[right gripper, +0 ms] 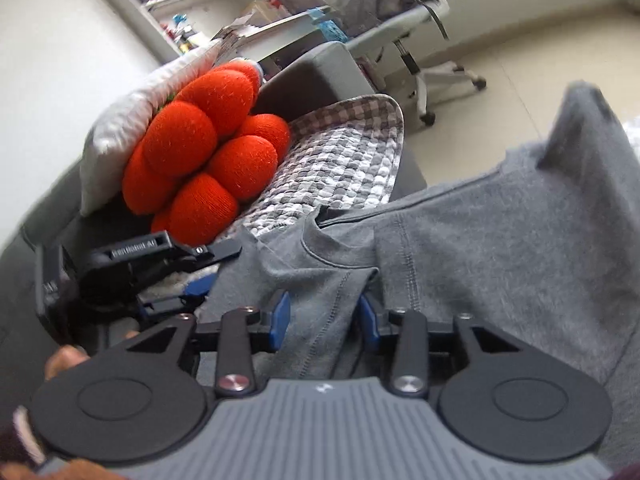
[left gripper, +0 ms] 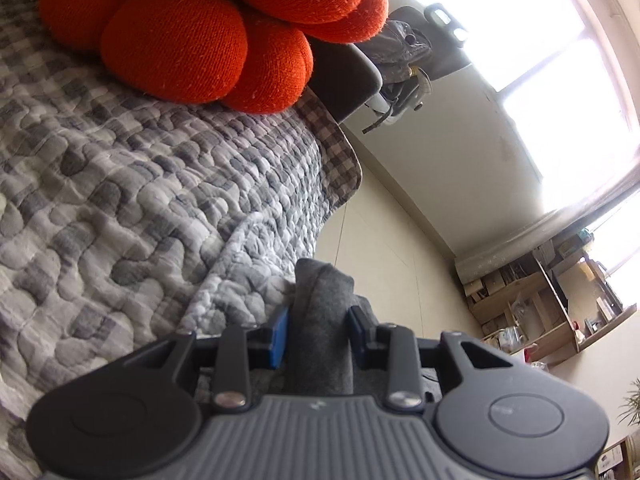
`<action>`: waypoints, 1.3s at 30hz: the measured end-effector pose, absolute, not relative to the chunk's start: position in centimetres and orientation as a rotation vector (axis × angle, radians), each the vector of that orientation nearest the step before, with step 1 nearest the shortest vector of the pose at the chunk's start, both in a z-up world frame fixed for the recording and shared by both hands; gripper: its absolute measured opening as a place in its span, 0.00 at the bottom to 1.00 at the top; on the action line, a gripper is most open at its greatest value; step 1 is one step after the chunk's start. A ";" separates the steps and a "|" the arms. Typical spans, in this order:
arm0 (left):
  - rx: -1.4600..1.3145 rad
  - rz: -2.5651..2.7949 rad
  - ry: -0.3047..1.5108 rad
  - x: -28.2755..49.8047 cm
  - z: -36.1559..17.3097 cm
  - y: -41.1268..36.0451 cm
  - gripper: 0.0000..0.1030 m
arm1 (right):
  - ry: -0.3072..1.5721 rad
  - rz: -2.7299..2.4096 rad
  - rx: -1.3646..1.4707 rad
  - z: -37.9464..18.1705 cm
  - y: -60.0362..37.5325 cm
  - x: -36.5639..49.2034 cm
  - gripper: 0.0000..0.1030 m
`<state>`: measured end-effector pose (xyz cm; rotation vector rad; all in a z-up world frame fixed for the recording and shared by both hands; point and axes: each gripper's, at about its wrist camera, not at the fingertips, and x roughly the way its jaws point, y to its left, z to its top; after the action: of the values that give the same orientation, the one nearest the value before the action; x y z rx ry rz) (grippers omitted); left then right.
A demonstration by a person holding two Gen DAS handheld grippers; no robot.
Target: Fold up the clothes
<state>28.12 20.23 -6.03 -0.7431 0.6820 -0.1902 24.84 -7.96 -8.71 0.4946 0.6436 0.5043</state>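
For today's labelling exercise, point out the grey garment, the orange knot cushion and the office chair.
grey garment (right gripper: pixel 500 240), right wrist view, on its flat body panel.
orange knot cushion (right gripper: pixel 200 160), right wrist view, on a middle lobe.
office chair (right gripper: pixel 432 76), right wrist view, on its white base.

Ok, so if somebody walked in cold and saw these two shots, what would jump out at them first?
Probably the orange knotted cushion, bright against the grey-checked quilt on the sofa. Next, the grey garment, held up off the quilt with both grippers clamped on it: the right gripper near its stitched hem, the left gripper on a bunched fold.
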 end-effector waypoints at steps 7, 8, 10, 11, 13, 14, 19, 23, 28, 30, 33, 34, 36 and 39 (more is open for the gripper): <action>-0.722 -0.175 0.643 27.4 -5.2 20.9 0.42 | 0.586 0.504 0.397 -6.9 -7.0 24.5 0.05; -0.716 -0.172 0.628 27.3 -5.0 21.0 0.44 | 0.577 0.503 0.384 -6.7 -6.9 24.4 0.05; -0.720 -0.161 0.619 27.3 -4.9 21.2 0.45 | 0.547 0.504 0.392 -5.8 -7.5 24.5 0.04; -0.723 -0.154 0.623 27.4 -4.9 21.3 0.45 | 0.541 0.497 0.394 -5.7 -7.7 24.7 0.04; -0.720 -0.150 0.634 27.7 -5.2 21.3 0.45 | 0.551 0.477 0.400 -6.2 -7.9 25.1 0.04; -0.717 -0.149 0.637 27.9 -5.2 21.2 0.45 | 0.562 0.465 0.402 -6.5 -8.0 25.3 0.04; -0.702 -0.150 0.638 28.5 -5.5 20.8 0.43 | 0.574 0.435 0.409 -7.8 -8.4 25.4 0.04; -0.734 -0.175 0.647 29.1 -5.9 20.3 0.24 | 0.551 0.445 0.419 -7.9 -8.6 25.1 0.04; -0.721 -0.175 0.649 29.5 -6.3 19.3 0.07 | 0.485 0.417 0.401 -7.1 -8.7 24.0 0.04; -0.736 -0.173 0.634 29.3 -6.3 19.5 0.07 | 0.463 0.393 0.391 -6.8 -8.8 23.7 0.04; -0.759 -0.172 0.604 28.8 -6.4 19.7 0.06 | 0.437 0.354 0.379 -6.7 -9.0 23.4 0.04; -0.760 -0.163 0.588 28.6 -6.3 19.7 0.06 | 0.442 0.352 0.381 -6.9 -9.1 23.5 0.04; -0.746 -0.134 0.553 28.1 -5.9 19.7 0.05 | 0.450 0.349 0.386 -7.2 -9.2 23.7 0.04; -0.692 -0.073 0.540 27.9 -5.7 19.4 0.05 | 0.475 0.362 0.390 -7.8 -9.1 24.2 0.04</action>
<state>27.86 19.38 -5.70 -0.6919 0.5395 -0.0733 24.24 -9.12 -7.79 0.3900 0.4746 0.3619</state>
